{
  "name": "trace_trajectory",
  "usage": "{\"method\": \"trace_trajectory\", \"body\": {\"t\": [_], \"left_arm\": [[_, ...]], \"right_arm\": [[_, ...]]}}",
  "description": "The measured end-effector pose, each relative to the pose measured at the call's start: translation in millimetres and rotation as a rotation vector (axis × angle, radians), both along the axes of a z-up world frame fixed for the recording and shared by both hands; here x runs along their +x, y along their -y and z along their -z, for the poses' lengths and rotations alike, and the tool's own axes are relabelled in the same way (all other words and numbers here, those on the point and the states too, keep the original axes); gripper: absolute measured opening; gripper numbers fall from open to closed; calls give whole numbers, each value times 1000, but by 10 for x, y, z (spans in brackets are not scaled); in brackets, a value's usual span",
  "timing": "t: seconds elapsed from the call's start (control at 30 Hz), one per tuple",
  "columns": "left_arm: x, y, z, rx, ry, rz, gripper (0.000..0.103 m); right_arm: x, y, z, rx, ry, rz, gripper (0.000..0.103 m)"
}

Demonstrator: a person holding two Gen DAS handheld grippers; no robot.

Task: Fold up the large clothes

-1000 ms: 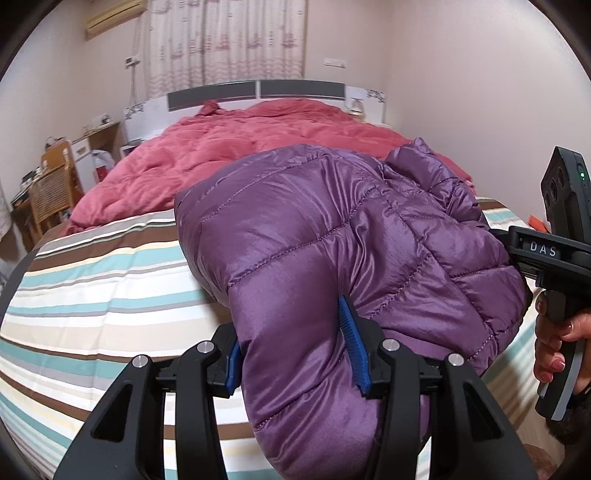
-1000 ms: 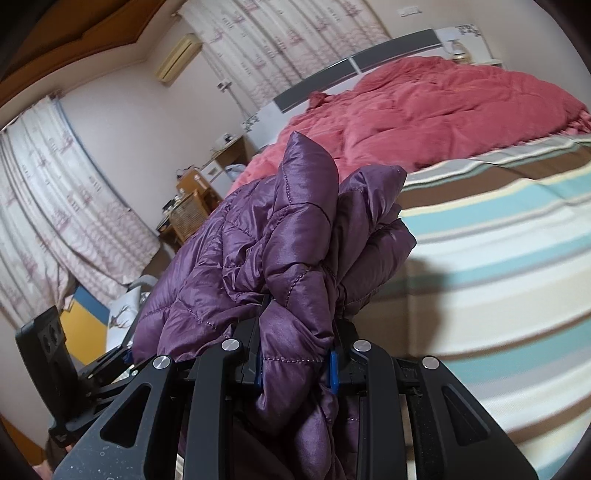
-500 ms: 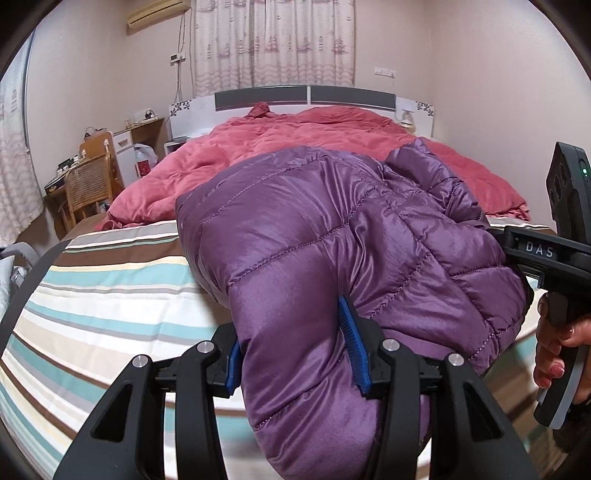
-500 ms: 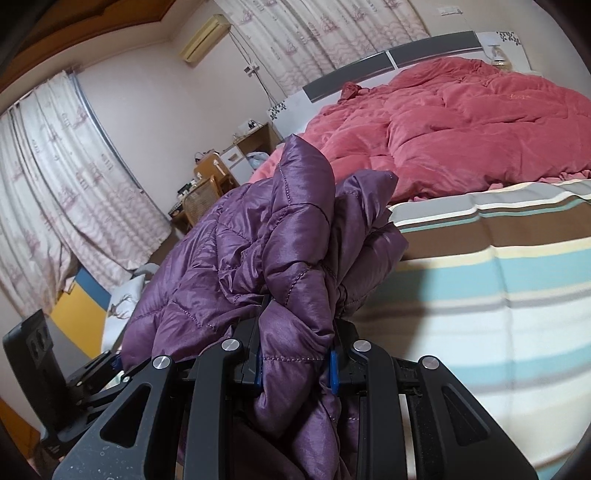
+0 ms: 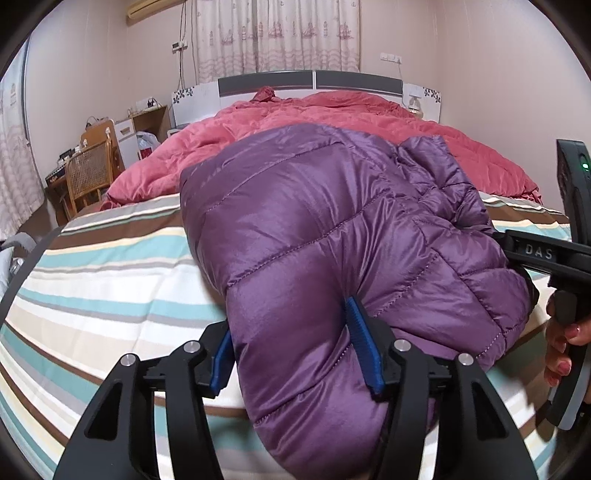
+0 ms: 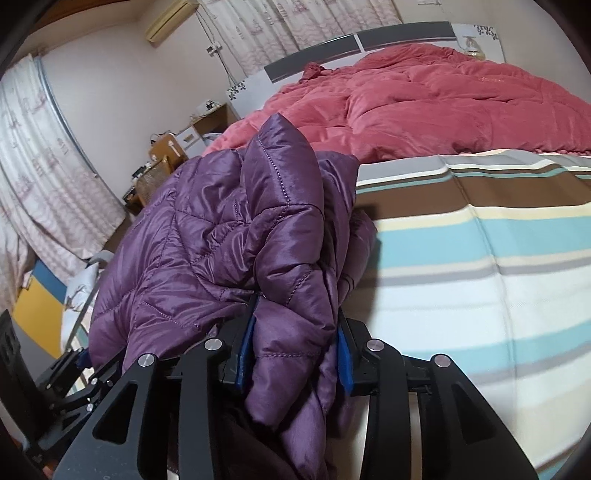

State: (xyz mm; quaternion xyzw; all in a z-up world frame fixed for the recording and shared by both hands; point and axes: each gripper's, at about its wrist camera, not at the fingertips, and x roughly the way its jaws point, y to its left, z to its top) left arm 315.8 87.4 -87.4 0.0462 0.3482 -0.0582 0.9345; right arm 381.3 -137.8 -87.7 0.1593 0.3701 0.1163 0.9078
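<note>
Two claws are gripping one purple puffer jacket (image 5: 332,236) above the foot of a bed. The left claw (image 5: 295,354) is holding a thick padded fold between its blue pads (image 5: 364,350); its jaws have just been opening somewhat, yet the fabric is still bulging against both pads. The right claw (image 6: 291,347) is pinching a bunched, crumpled part of the same jacket (image 6: 229,236), with quilted cloth filling the gap and spilling down past the fingers; its jaws have likewise just been widening, though the pads are still pressing the material.

The jacket is stretching between the two claws, its bulk sagging toward the striped bedsheet (image 5: 110,280), which is showing bands of teal, brown, cream and grey. Whether the lower edge is touching the sheet cannot be told. Beyond it, a pink-red duvet (image 5: 332,118) is lying rumpled across the far half of the bed, up to the headboard (image 5: 310,79). In the left wrist view, a hand (image 5: 565,350) is gripping the right tool's handle at the frame's right edge. A wicker chair (image 5: 88,173) is standing beside the bed, near patterned curtains (image 5: 277,33).
</note>
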Motion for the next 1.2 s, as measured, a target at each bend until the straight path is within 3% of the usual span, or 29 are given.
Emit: {"method": "trace_trajectory", "body": {"t": [0.13,0.27,0.3,0.57,0.63,0.77,0.83,0.9,1.2], "left_arm": [[-146,-25,-30,21,-4,14,57],[-275,-13,-16,64,6,43,59],[-284,-8,-4,68,6,44,60],[-179,-54,70,18,-42,11,62],[-191,-49,23,22,-50,-11,66],[-345,-41,-36,29,-39,-53,85],[-426,-39,-53,20,-34,-55,87],[-507,-35,-69,11,-27,-64,96],[-808,52,-91,-4,-47,-57,101]], "right_arm": [[-207,-70,-22,-74,9,-19,35],[-340,-19,34,-71,-1,-2,36],[-349,-18,68,-90,-3,7,43],[-234,9,178,-81,-60,32,50],[-276,-28,107,-119,-51,42,50],[-450,-84,-34,-132,-20,75,50],[-565,-104,-76,-137,-13,79,50],[-654,-118,-105,-140,-9,82,50],[-923,-175,-161,-147,-15,78,50]]}}
